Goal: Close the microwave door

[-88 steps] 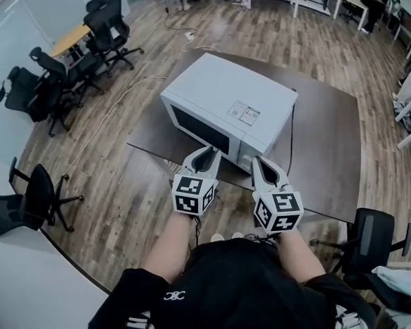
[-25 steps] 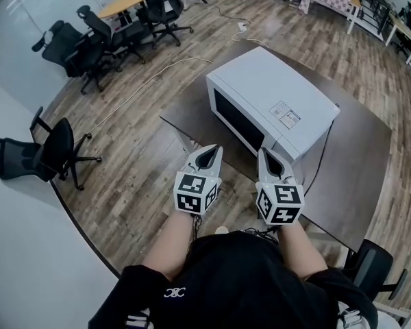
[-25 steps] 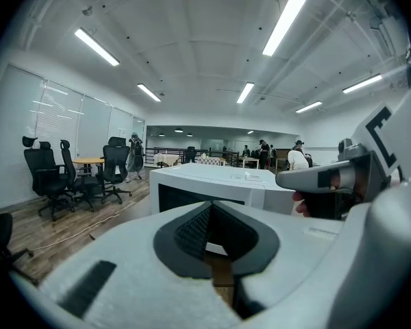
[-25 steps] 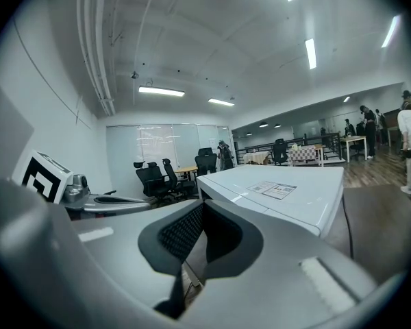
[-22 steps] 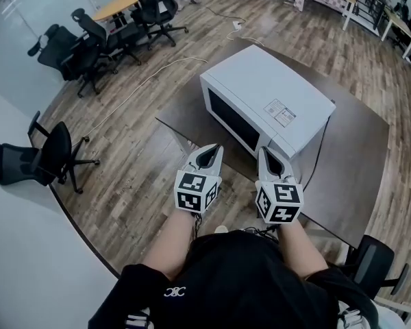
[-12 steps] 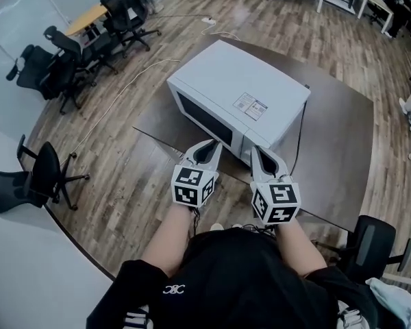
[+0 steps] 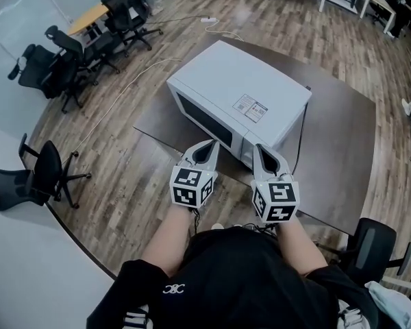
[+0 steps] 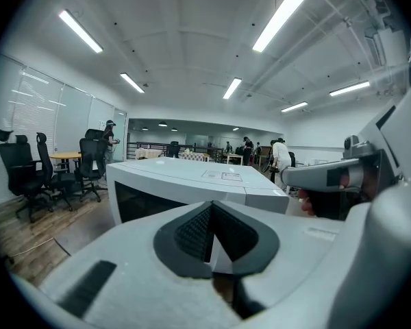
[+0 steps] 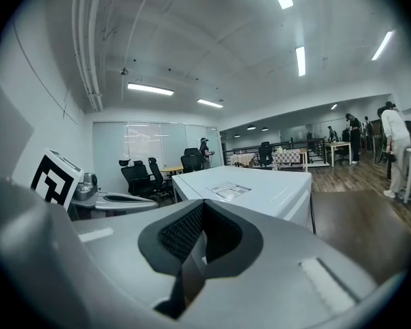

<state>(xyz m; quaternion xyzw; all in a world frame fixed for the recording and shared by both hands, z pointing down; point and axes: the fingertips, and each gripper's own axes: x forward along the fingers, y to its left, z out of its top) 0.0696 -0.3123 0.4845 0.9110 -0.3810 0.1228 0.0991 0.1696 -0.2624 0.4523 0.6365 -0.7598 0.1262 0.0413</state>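
Microwave (image 7: 240,91), door (image 7: 200,119) shut; left hand-held gripper (image 7: 212,144) freshly closed on nothing, right hand-held gripper (image 7: 257,148) pressed together

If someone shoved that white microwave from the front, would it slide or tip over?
Tipping seems unlikely: the microwave is a wide, low box. It looks bulky, so it is probably heavy. On the smooth dark table it might slide slightly.

One microwave (image 7: 241,91), one dark table (image 7: 337,153), two tongs (image 7: 207,148) (image 7: 262,151).
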